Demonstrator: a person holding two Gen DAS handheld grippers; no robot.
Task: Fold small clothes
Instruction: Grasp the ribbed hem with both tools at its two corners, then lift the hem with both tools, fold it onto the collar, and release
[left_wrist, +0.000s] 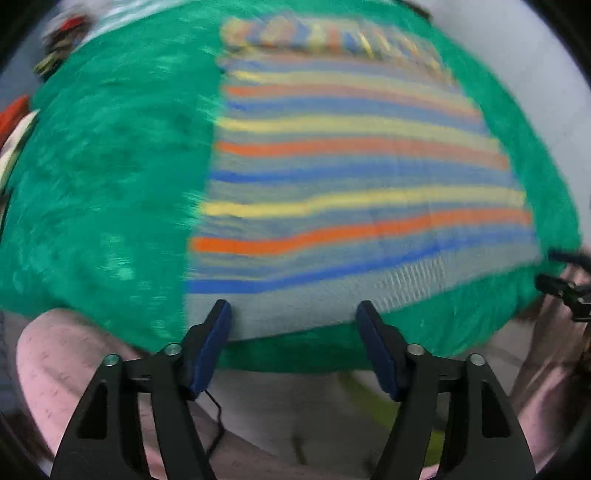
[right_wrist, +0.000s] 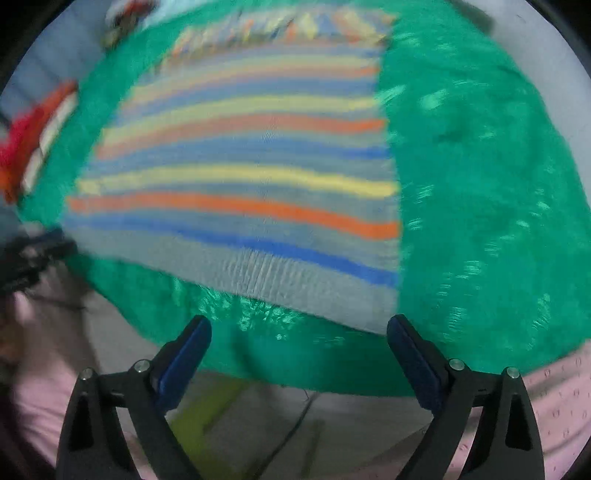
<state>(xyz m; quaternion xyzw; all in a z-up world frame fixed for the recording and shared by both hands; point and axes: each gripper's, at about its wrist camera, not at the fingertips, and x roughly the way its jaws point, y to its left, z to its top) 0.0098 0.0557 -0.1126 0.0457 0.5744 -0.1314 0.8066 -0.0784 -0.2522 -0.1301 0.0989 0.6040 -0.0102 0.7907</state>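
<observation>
We look down along both grippers at a striped knit garment (left_wrist: 351, 173) lying flat on a fuzzy green cover (left_wrist: 110, 184) that drapes the surface. In the left wrist view the garment fills the middle and the 2 o'clock part of the picture, its grey ribbed hem nearest us at about 6 o'clock, with bands of blue, orange and yellow running across it; its far end at 12 o'clock looks bunched or folded, though motion blur keeps us from saying which. Our left gripper (left_wrist: 293, 310) stands wide open just over that hem, nothing between its blue pads (left_wrist: 214, 343), and we cannot tell whether the tips touch the cloth. At 3 o'clock, beside the garment's right edge, part of our other gripper shows as a dark shape. In the right wrist view the same garment lies from the centre toward 10 o'clock, and our right gripper (right_wrist: 299, 325) is open very wide and empty, its tips over the green cover just short of the hem. Pink patterned fabric (left_wrist: 66, 369), apparently our clothing, shows below the near edge of the surface, and a blurred red and white thing (right_wrist: 40, 136) lies at 9 o'clock.
</observation>
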